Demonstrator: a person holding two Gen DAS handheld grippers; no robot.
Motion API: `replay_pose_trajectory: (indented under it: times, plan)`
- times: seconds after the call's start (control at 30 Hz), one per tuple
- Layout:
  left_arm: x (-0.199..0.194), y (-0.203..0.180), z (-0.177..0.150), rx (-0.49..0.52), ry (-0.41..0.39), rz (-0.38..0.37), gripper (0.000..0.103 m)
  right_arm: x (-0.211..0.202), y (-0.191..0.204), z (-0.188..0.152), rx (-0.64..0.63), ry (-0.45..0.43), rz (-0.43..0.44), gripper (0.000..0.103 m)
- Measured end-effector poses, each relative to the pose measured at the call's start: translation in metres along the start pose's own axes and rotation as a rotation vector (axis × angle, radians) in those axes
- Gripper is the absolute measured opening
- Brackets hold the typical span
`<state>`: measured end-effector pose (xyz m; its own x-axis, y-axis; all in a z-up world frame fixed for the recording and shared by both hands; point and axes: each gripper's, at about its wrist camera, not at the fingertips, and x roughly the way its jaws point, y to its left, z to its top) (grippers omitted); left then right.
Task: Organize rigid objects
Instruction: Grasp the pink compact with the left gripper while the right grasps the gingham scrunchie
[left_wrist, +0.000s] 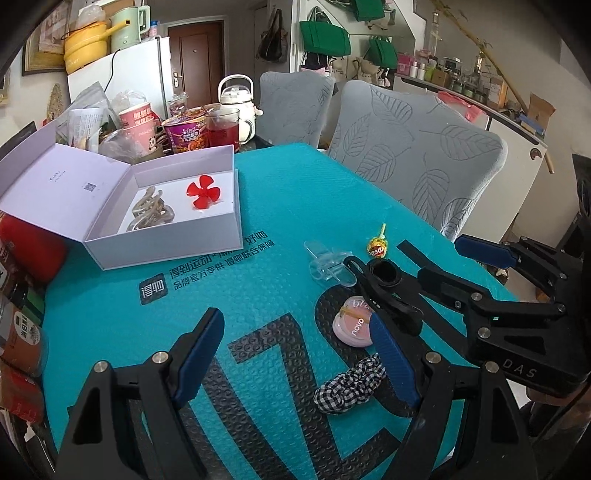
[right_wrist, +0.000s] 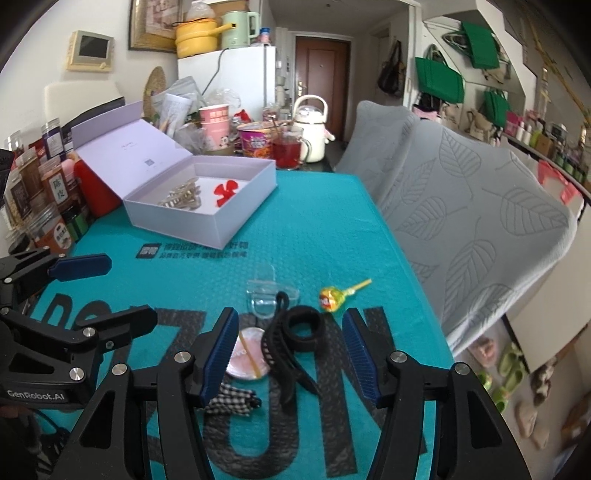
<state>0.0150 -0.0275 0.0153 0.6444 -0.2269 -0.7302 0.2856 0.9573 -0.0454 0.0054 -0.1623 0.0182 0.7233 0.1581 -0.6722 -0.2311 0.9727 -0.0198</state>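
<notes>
An open white box (left_wrist: 166, 236) (right_wrist: 207, 221) sits on the teal mat and holds a beige hair claw (left_wrist: 149, 214) (right_wrist: 181, 199) and a red propeller (left_wrist: 203, 192) (right_wrist: 225, 192). On the mat lie a black hair clip (left_wrist: 384, 284) (right_wrist: 295, 339), a clear plastic clip (left_wrist: 328, 264) (right_wrist: 267, 295), a lollipop (left_wrist: 376, 249) (right_wrist: 332, 299), a pink compact (left_wrist: 352, 326) (right_wrist: 245, 356) and a checked scrunchie (left_wrist: 349, 389) (right_wrist: 232, 400). My left gripper (left_wrist: 299, 354) is open over the mat. My right gripper (right_wrist: 291, 354) is open around the black clip, not touching.
Cups, a noodle bowl (left_wrist: 186, 134), a glass of red tea (right_wrist: 286, 151) and a white kettle (left_wrist: 236, 103) crowd the far table end. Jars (right_wrist: 40, 184) line the left edge. Two grey covered chairs (left_wrist: 413, 147) stand at the right.
</notes>
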Motion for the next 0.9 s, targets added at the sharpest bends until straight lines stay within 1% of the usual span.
replay_pose_trajectory:
  times: [0.3, 0.57, 0.73, 0.83, 0.9]
  plan:
    - [0.028, -0.010, -0.001, 0.023, 0.063, -0.034, 0.081, 0.011, -0.019, -0.023, 0.068, 0.060, -0.017, 0.059]
    - [0.062, -0.029, -0.003, 0.048, 0.141, -0.093, 0.081, 0.021, -0.037, -0.037, 0.116, 0.098, -0.026, 0.059]
    - [0.081, -0.041, -0.003, 0.080, 0.176, -0.088, 0.081, 0.025, -0.048, -0.042, 0.138, 0.113, -0.029, 0.059]
    - [0.090, -0.043, -0.003, 0.066, 0.200, -0.111, 0.081, 0.028, -0.055, -0.044, 0.155, 0.122, -0.033, 0.059]
    - [0.096, -0.045, -0.005, 0.070, 0.218, -0.111, 0.080, 0.028, -0.060, -0.044, 0.169, 0.126, -0.038, 0.059]
